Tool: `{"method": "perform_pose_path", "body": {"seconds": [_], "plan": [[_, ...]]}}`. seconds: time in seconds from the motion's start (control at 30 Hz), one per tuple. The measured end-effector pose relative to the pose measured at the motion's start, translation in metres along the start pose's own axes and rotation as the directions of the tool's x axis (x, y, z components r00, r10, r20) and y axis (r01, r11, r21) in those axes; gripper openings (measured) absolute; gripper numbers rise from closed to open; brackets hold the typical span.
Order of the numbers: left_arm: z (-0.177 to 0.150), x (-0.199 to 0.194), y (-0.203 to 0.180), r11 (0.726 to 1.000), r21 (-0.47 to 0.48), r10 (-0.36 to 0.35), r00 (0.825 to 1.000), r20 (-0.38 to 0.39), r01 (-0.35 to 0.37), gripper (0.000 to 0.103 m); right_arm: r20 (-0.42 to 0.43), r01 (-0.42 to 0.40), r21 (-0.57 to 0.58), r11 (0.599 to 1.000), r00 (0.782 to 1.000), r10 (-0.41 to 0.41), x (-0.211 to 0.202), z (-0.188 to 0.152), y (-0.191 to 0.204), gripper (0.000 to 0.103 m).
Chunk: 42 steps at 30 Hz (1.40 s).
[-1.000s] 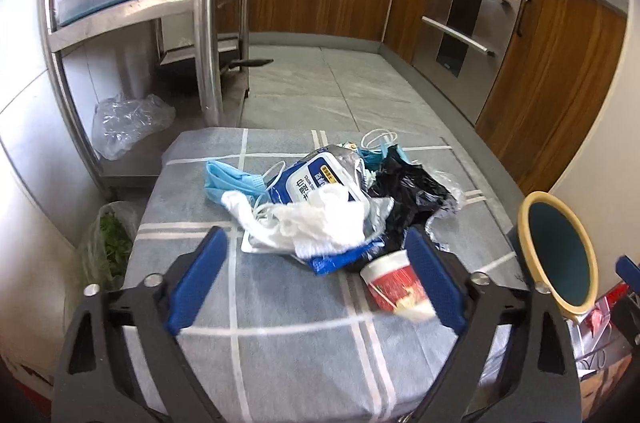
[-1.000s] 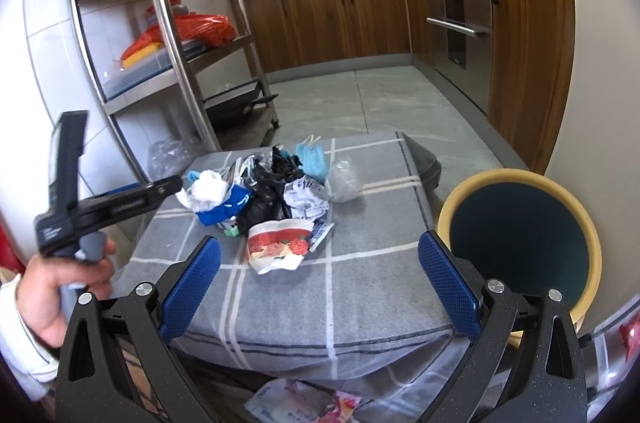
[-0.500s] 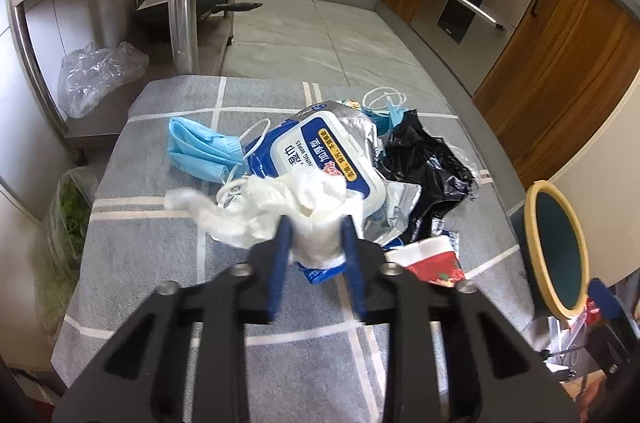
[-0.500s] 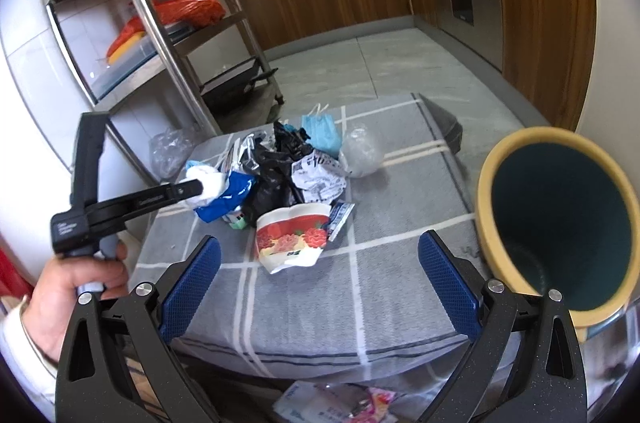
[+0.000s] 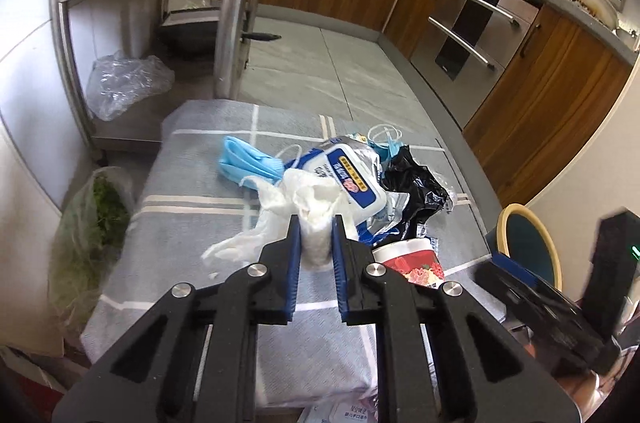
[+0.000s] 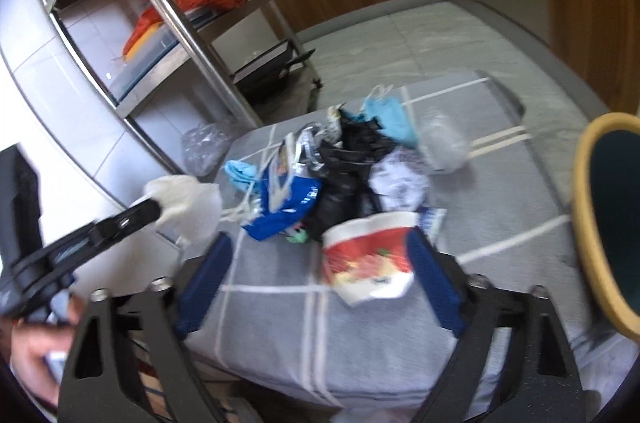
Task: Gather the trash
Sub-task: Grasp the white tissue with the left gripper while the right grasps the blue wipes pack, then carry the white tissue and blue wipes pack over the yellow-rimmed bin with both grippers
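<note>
L hand-held gripper (image 5: 316, 223) pinches the white tissue wad (image 5: 316, 207) clear of the trash pile on the grey surface (image 6: 280, 303), prob. bound for the yellow-rimmed bin (image 6: 600, 223), while R hand-held gripper (image 6: 320, 255) spreads wide round the red paper cup (image 6: 368, 255).

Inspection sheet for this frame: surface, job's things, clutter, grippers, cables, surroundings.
Surface: grey checked cloth over a low table.
Job's things: white tissue held; paper cup, black bag, blue wipes pack and face mask piled; bin at the table's right.
Clutter: bag of greens on the floor.
Grippers: left gripper shut on the tissue; right gripper open, jaws either side of the cup.
Cables: nothing seen.
Surroundings: steel rack, wooden cabinets, tiled floor.
</note>
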State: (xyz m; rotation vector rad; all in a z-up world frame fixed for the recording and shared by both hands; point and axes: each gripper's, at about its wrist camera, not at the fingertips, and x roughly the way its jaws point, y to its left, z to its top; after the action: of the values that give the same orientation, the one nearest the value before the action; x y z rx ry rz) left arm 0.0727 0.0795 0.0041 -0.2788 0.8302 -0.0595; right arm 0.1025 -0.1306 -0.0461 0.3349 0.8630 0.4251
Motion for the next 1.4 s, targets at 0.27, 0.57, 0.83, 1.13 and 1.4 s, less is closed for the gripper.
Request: {"method": "perform_pose_path", "body": {"seconds": [0.27,0.57,0.83,1.13,1.4], "plan": [[-0.004,-0.019,0.025,0.998,-0.064,0.019,0.999,0.037,-0.016,0.014,-0.077,-0.026,0.073,0.997,0.997,0.032,0.055,0.010,0.015,0.073],[-0.005,-0.011,0.027,0.995,-0.100,-0.012,0.999,0.038,0.016,0.014,-0.115,0.004,0.153,0.988,0.993,0.014,0.094,0.013,0.016,0.060],[-0.004,-0.013,0.026,0.994,-0.109,-0.018,0.998,0.058,0.024,0.014,-0.108,-0.019,0.184,0.983,0.993,0.040,0.093,0.011,0.013,0.021],[-0.003,-0.018,0.027,0.993,-0.115,-0.014,0.997,0.081,0.023,0.014,-0.003,-0.009,0.125,0.992,1.000,0.009,0.056,0.019,0.023,0.009],[-0.004,-0.021,0.036,0.989,-0.143,-0.012,0.996,0.092,0.026,0.014,0.083,0.013,0.109,0.994,0.996,-0.022,0.021,0.032,0.022,0.009]]}}
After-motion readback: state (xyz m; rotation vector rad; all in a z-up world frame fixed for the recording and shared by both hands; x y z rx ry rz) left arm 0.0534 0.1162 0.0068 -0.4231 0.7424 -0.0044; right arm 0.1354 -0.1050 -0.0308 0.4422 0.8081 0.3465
